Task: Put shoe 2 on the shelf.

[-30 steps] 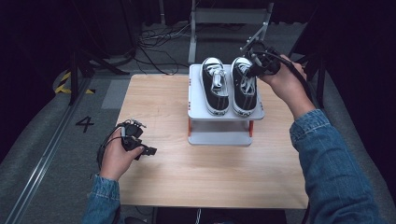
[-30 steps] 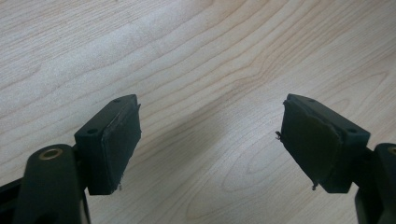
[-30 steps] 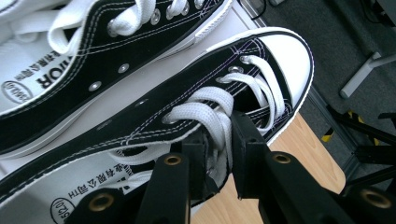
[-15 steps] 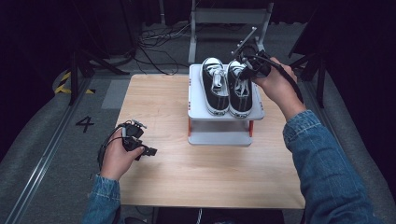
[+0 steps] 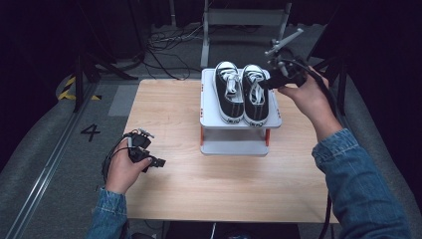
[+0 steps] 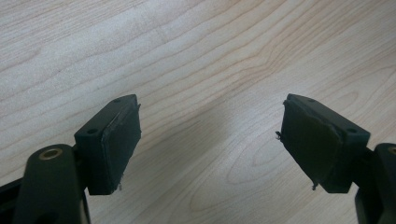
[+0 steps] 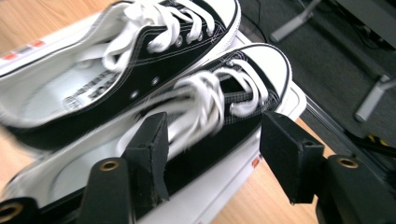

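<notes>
On the wooden table [image 5: 199,184] stands a white two-tier rack [image 5: 239,142] with red side posts, set toward the far edge; its top shelf carries a pair of black canvas sneakers with white laces and white toe caps, side by side and touching, toes pointing away from the person. At the right one, the right sneaker [image 5: 255,94], hovers the right gripper [image 5: 268,82], held in a hand with a denim sleeve; its jaws have just been opening and now stand spread on either side of the blurred laces [image 7: 205,105], the pads not pressing on them. Beside it lies the left sneaker [image 5: 229,92], whose white insole bears dark printed writing (too smeared to read). Near the table's left edge, well apart from the rack, the left gripper [image 5: 149,162] rests low over bare wood, jaws spread wide with nothing between them. Beyond the table, a "4" [image 5: 90,132] is marked on the grey floor.
</notes>
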Tool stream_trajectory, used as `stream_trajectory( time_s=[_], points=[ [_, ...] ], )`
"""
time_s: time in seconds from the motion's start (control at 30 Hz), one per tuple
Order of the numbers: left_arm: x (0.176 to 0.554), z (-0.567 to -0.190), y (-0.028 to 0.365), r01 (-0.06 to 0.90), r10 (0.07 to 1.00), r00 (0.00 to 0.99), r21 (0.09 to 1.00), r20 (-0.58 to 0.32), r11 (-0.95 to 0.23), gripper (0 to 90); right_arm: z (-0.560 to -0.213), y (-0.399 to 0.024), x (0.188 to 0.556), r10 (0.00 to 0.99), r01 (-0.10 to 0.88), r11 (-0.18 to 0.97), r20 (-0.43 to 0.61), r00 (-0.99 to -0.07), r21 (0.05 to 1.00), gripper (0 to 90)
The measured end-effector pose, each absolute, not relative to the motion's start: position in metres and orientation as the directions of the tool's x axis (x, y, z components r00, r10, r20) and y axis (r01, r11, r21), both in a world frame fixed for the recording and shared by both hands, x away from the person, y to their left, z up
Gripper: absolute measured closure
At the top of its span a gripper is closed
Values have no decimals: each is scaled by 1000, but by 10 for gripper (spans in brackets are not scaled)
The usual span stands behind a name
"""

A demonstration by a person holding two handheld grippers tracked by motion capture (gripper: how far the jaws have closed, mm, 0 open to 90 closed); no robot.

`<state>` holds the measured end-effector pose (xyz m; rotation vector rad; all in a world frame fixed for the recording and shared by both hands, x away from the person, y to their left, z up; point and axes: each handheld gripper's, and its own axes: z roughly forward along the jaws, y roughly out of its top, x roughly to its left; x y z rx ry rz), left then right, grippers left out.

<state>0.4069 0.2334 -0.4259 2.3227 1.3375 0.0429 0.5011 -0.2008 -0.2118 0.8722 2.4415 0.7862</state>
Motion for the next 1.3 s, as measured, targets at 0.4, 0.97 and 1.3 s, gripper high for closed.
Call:
stream_trajectory(
  time_s=[0.4, 0.97, 1.3],
  points=[
    [411, -422, 229, 803, 823, 538, 409, -183, -434, 197, -220, -282, 442, 703, 445, 573, -133, -699, 689, 429],
    [416, -426, 221, 795, 810, 556, 400, -184, -455, 182, -299, -375, 397, 775, 613, 492, 10, -632, 617, 348],
    [414, -429, 221, 799, 812, 555, 392, -184, -457, 182, -369, -393, 392, 807, 667, 453, 46, -589, 592, 223]
  ],
)
